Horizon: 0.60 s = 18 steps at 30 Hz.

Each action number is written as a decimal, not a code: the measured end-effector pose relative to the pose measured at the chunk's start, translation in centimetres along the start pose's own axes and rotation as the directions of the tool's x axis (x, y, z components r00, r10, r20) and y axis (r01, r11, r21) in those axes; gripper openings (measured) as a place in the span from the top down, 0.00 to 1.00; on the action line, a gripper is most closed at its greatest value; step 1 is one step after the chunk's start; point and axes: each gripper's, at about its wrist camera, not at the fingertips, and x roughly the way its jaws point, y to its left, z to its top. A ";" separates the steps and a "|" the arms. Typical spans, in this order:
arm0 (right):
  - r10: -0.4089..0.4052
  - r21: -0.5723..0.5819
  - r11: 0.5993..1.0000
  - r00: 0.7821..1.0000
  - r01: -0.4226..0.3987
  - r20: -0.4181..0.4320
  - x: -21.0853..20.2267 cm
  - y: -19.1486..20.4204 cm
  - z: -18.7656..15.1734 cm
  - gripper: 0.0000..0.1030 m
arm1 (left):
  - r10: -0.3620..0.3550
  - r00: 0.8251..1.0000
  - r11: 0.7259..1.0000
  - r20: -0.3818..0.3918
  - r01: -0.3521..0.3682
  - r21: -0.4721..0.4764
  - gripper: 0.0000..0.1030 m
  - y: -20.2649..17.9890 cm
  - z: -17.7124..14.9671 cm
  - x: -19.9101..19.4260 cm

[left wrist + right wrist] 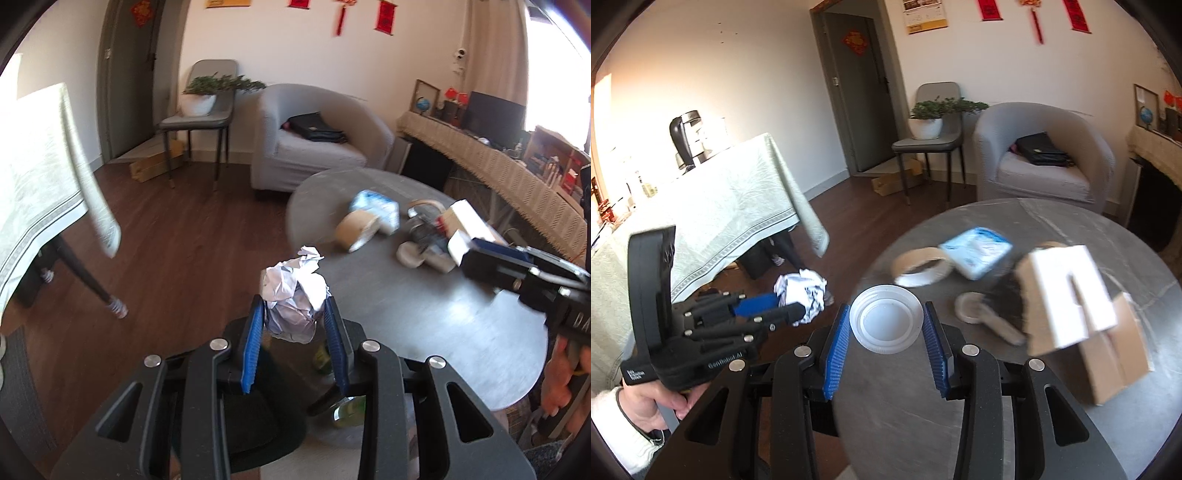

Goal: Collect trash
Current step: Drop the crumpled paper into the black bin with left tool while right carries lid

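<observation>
My left gripper (294, 309) is shut on a crumpled white paper ball (293, 295) and holds it above the near left edge of the round grey table (424, 325); it also shows in the right wrist view (801, 295). My right gripper (885, 320) is shut on a white plastic lid (885, 319), held over the table's edge (960, 424); this gripper shows at the right of the left wrist view (491, 258). Below the paper ball a dark bin (258, 424) is partly hidden by my fingers.
On the table lie a tape roll (919, 266), a blue-white tissue pack (979, 251), a white-and-cardboard box (1078, 295), a small round white item (971, 308). A cloth-covered table (720, 221) stands left; chair (931, 144) and armchair (1045, 162) behind.
</observation>
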 end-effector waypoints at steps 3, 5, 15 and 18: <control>0.022 -0.013 1.000 1.000 -0.022 -0.006 1.0 1.5 0.3 0.61 | 0.025 0.998 0.999 -0.052 -0.027 -0.032 0.66 2.6 -1.4 0.4; 0.035 -0.024 0.999 0.999 -0.035 -0.007 1.5 2.3 0.5 0.61 | 0.053 0.994 0.998 -0.091 -0.056 -0.037 0.66 3.9 -2.3 1.0; 0.085 -0.060 0.994 0.995 -0.087 -0.042 5.3 6.2 1.2 0.61 | 0.063 0.955 0.991 -0.289 -0.095 -0.095 0.61 9.0 -6.0 4.3; 0.095 -0.072 0.992 0.994 -0.099 -0.053 6.2 7.2 1.2 0.61 | 0.064 0.950 0.990 -0.305 -0.099 -0.101 0.49 9.8 -6.4 4.3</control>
